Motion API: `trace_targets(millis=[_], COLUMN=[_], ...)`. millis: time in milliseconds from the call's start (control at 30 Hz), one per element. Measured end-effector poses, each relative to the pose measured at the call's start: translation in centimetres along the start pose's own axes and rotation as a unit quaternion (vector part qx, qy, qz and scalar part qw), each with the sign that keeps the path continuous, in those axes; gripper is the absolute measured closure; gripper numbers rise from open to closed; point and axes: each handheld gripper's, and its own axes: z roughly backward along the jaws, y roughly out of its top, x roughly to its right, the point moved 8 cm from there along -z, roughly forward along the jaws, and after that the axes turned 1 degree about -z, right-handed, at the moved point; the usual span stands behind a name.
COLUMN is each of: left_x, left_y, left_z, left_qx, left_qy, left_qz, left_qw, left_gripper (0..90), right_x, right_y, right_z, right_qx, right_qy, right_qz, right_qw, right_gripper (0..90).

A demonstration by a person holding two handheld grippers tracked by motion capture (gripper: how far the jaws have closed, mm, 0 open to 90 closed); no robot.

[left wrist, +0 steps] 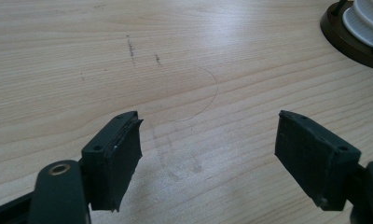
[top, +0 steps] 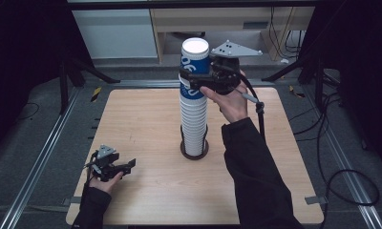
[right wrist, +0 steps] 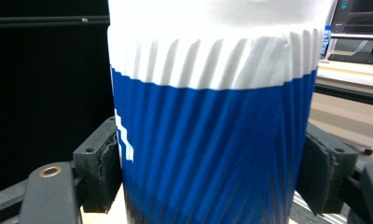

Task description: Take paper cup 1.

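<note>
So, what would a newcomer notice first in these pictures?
A tall stack of paper cups rises from a dark round holder at the middle of the table. The right gripper has its jaws clamped on the blue top cup. The left gripper rests open near the table's front-left corner.

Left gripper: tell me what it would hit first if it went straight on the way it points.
Probably the bare wooden table: the left gripper points slightly down at it, jaws open and empty. The stand under the cup stack lies off to the side, though depth is unclear.
</note>
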Motion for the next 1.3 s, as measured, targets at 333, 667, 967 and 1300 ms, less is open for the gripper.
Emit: trace_targets(millis=[333,667,967,1300], left_x=[0.0,0.0,-0.1,-0.1], left_y=[0.0,0.0,0.1,0.1], left_z=[0.1,0.1,0.1,0.2], left_qx=[-0.001,0.002,0.004,0.003], left_qy=[0.0,0.001,0.001,0.003], left_qz=[0.0,0.003,0.003,0.001], left_qw=[1.0,1.0,1.0,1.0], left_gripper=[21.8,21.7,21.8,21.8], right_x=[-0.1,-0.5,-0.2,1.6], right_y=[1.8,3.3,4.1,3.0], right_z=[0.5,1.2,3.1,6.2], right_qx=[0.015,0.03,0.043,0.047], right_qy=[0.003,0.006,-0.001,-0.026], right_qz=[-0.001,0.005,0.013,0.014], right_qw=[0.9999,0.9995,0.999,0.9985], right_gripper=[21.6,21.9,21.9,21.9])
